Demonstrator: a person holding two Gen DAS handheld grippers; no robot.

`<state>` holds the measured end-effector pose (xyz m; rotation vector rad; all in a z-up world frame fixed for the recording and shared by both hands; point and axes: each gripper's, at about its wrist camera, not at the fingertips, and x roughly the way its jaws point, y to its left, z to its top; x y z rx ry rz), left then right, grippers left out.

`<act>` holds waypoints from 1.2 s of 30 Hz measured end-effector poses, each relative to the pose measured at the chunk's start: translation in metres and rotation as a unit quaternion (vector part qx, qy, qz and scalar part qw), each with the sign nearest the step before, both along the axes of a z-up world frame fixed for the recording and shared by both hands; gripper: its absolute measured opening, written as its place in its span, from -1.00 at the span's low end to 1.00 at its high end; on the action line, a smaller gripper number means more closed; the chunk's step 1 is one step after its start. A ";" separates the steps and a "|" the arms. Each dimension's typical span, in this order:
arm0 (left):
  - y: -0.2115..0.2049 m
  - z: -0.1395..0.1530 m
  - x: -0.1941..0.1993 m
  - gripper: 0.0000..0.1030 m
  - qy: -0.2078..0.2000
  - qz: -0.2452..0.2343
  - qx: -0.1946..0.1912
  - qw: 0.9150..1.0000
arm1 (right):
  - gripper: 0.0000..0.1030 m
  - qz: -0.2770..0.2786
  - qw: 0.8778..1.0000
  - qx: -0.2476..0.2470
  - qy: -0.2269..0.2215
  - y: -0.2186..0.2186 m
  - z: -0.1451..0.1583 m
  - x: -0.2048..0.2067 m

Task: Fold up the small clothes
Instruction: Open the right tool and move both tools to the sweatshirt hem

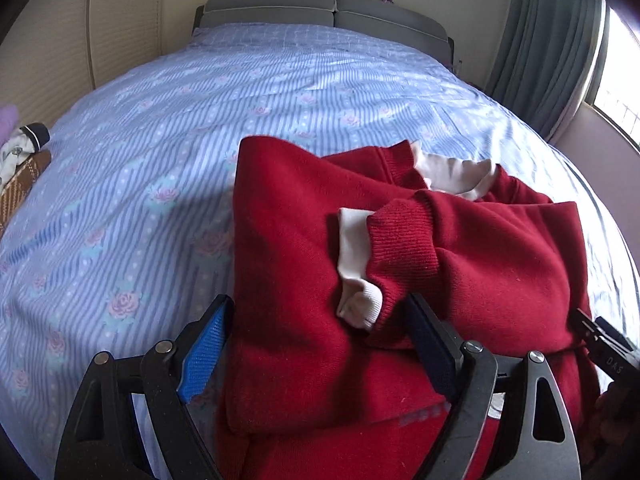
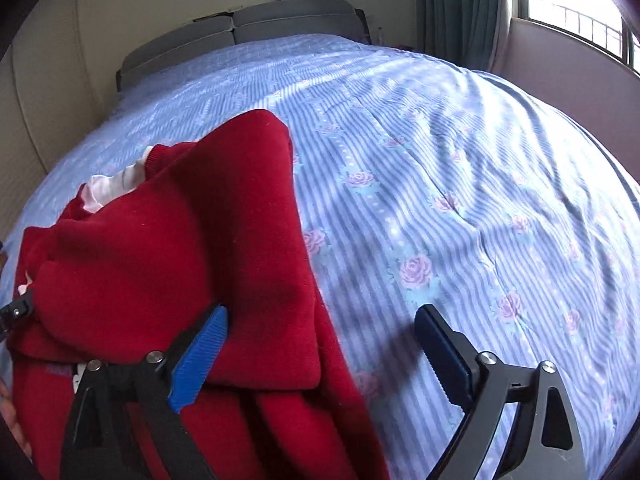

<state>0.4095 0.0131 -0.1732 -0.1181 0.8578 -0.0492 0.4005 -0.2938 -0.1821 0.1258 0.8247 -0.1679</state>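
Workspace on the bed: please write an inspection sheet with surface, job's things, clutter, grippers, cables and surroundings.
Surface: bed sheet, blue striped with pink roses, slightly wrinkled.
Job's things: red sweater lying partly folded, one sleeve across its body; white inner cuff and white collar show.
Clutter: small pile of other clothes at the bed's left edge.
Grippers: left gripper, jaws open over the sweater's left edge; right gripper, jaws open over its right edge; neither grips cloth.
Cables: nothing seen.
Surroundings: grey headboard, teal curtain, bright window, cream wall.
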 end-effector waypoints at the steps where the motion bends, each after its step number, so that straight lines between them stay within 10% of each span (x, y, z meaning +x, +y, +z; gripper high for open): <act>1: 0.000 0.000 -0.002 0.68 -0.004 0.000 0.001 1.000 | 0.87 0.001 1.000 -0.003 -0.001 -0.001 0.001 -0.002; 20: 0.002 0.067 -0.203 0.63 -0.076 0.012 0.025 0.997 | 0.86 0.011 0.996 0.069 -0.051 -0.034 0.077 -0.174; 36: 0.028 0.018 -0.267 0.47 -0.015 0.029 -0.004 0.999 | 0.43 0.042 0.996 0.077 0.016 -0.016 0.040 -0.230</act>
